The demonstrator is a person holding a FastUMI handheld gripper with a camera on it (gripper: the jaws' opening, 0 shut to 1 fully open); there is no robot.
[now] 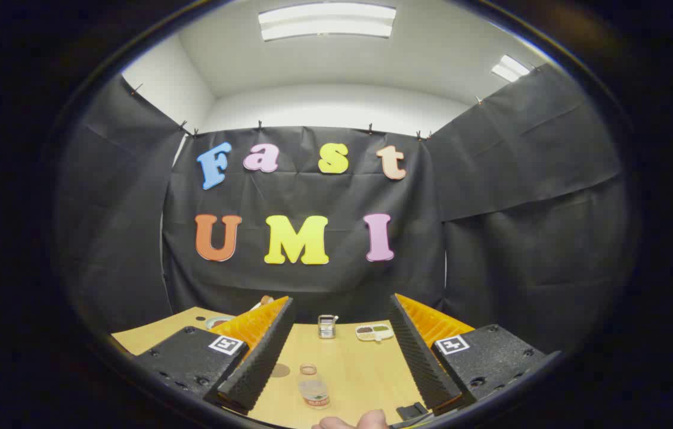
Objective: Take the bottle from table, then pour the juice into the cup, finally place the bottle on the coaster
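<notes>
Hand-held gripper [336,381]: your fingers are spread wide, gripping nothing.
Bottle [313,390]: standing untouched on the desk [366,369], between your fingers.
Cup [327,326]: far edge, beyond them.
Progress: nothing done; grasp, pour, coaster all remain.

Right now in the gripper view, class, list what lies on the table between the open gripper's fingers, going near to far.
Bottle → cup → metal holder, all ahead of the open gripper.

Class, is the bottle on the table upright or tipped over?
Upright: the bottle stands on its base on the table, between the open claw fingers, untouched.
</notes>
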